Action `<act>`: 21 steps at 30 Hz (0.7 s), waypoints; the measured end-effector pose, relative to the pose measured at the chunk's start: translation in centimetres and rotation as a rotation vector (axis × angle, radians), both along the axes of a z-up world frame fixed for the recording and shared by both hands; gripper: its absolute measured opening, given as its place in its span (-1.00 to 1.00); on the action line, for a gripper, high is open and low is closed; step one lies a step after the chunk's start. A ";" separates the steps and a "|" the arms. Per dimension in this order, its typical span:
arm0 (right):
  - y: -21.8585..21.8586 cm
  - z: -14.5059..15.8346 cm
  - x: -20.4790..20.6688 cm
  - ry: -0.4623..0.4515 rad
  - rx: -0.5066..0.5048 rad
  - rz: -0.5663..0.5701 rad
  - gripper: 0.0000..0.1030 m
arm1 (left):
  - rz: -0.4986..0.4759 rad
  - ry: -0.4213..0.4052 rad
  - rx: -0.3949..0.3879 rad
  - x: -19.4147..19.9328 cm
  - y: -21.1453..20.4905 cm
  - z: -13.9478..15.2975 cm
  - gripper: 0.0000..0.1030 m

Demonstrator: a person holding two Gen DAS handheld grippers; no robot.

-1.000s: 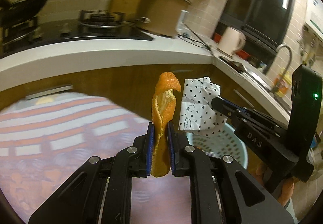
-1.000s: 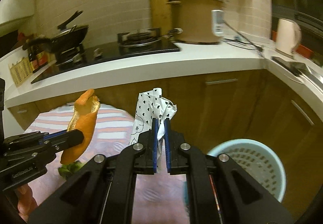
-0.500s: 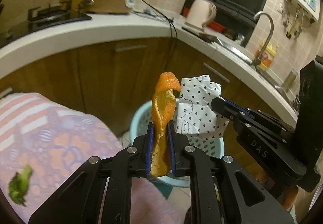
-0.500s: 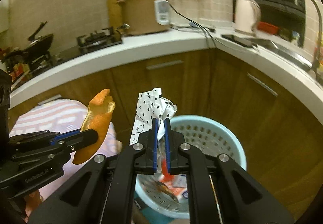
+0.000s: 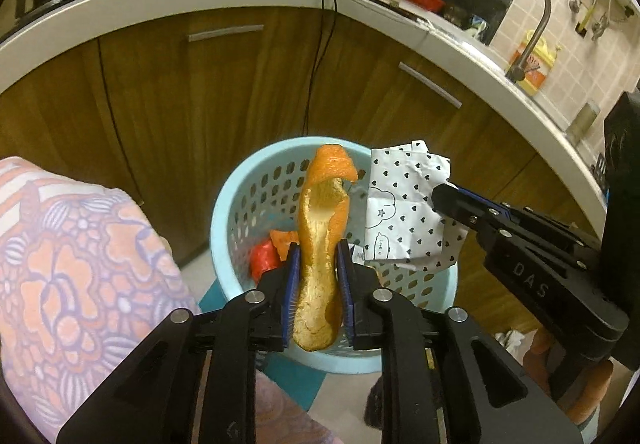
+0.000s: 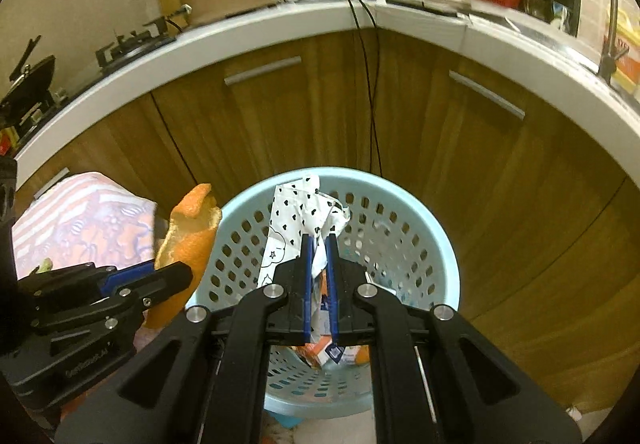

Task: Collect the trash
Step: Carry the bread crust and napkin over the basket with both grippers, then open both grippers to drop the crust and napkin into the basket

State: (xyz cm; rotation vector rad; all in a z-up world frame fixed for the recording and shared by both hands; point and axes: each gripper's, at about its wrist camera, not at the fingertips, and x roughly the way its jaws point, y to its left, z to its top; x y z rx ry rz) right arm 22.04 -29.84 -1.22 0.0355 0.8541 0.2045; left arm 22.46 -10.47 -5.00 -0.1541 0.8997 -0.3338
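Directly beneath both claws, the blue basket [image 6: 436,240] mouth is unobstructed. Ahead, the cabinet doors [image 6: 280,131] and hanging cable [image 6: 374,115] block passage. Left of the claws, the patterned cloth [image 5: 80,264] intrudes.

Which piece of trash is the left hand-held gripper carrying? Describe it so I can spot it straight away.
Find the light blue perforated basket on the floor before the wooden cabinets. Above its mouth, between the blue pads of the left hand-held gripper, stands a long curled orange peel, pale inside. The heart-printed white paper beside it is in the right hand-held gripper.
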 end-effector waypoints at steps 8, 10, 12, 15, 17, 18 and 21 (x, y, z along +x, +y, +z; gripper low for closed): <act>-1.0 -2.2 1.2 0.103 0.007 -0.033 -0.50 | 0.016 -0.003 0.032 -0.3 -0.3 -0.2 0.42; -1.4 -2.4 1.1 0.102 0.007 -0.049 -0.11 | 0.012 -0.008 0.036 -0.4 -0.1 0.0 0.42; -1.8 -2.2 1.0 0.095 0.020 -0.064 -0.02 | 0.013 -0.007 0.040 -0.6 0.1 0.2 0.42; -2.1 -1.7 0.7 0.088 0.035 -0.068 -0.02 | 0.020 -0.021 0.035 -1.2 0.7 0.8 0.42; -2.0 -1.2 0.5 0.082 0.041 -0.065 -0.02 | 0.032 -0.031 0.031 -1.8 1.1 1.3 0.42; -1.9 -1.0 0.4 0.077 0.044 -0.060 -0.02 | 0.038 -0.036 0.028 -2.0 1.3 1.6 0.42; -1.0 -0.1 -0.1 0.057 0.048 -0.042 -0.02 | 0.056 -0.057 0.020 -3.1 2.2 2.4 0.42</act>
